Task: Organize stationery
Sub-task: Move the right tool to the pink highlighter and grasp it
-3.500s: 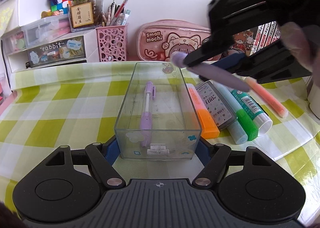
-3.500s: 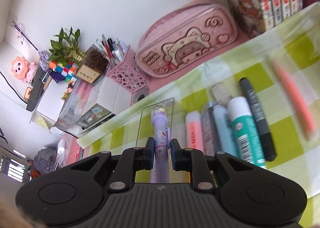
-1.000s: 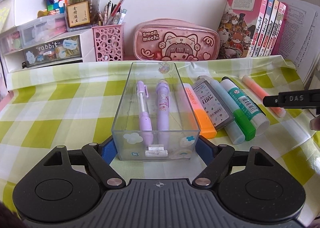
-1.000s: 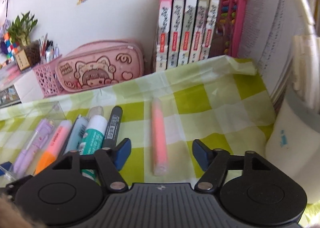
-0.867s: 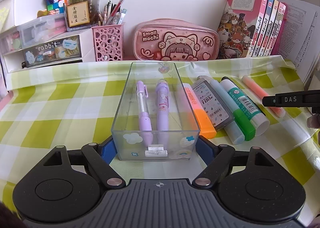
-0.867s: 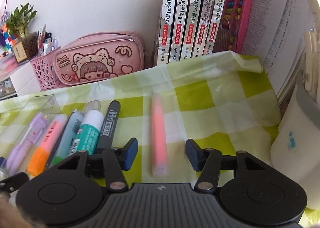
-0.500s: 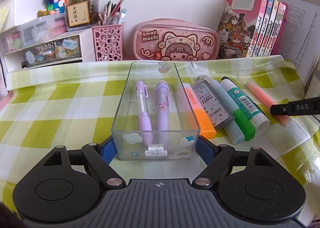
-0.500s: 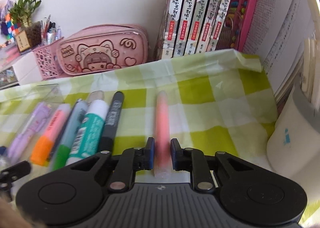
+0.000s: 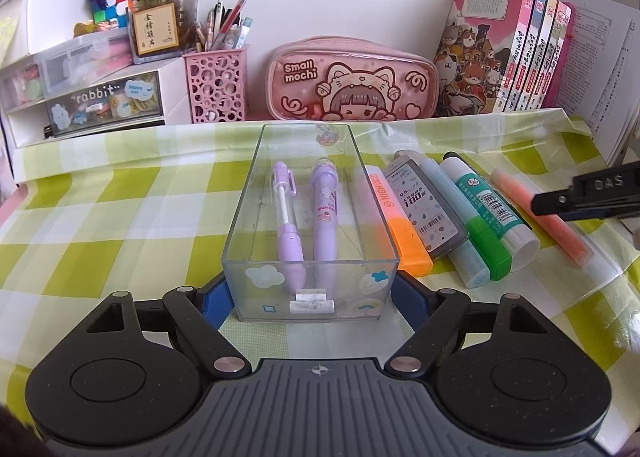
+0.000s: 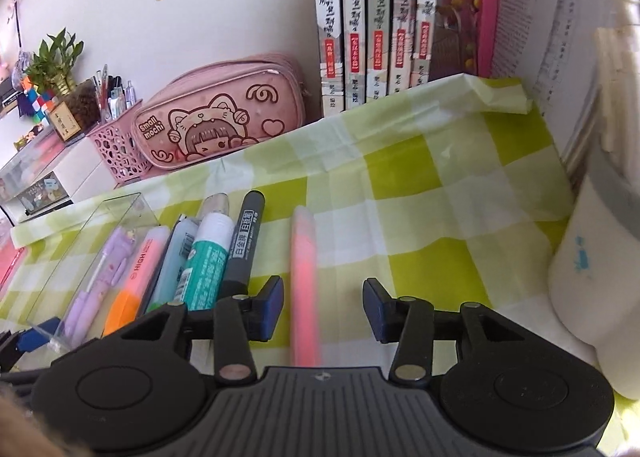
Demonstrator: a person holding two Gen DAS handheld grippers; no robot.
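A clear plastic box point(image 9: 312, 297) stands on the green checked cloth with two purple pens point(image 9: 286, 217) lying in it. My left gripper point(image 9: 312, 301) is shut on the box's near end, its blue pads against both side walls. A pink highlighter point(image 10: 304, 269) lies on the cloth between the pads of my right gripper point(image 10: 323, 307), whose jaws are opening and do not touch it. In the left wrist view that highlighter point(image 9: 536, 213) lies at the right, under one of the right gripper's fingers point(image 9: 592, 193).
Beside the box lie an orange highlighter point(image 9: 400, 225), a lead refill case point(image 9: 428, 205), a pale blue pen point(image 9: 460, 249), a glue stick point(image 9: 488, 209) and a black marker point(image 10: 246, 245). A pink pencil case point(image 9: 352, 81), pen cup point(image 9: 214, 85) and books point(image 9: 500, 53) line the wall. A white container point(image 10: 592, 277) stands far right.
The right gripper closed on the pink highlighter half a second ago; its jaws have now spread apart and the highlighter lies free between them. The left gripper and the box have not moved.
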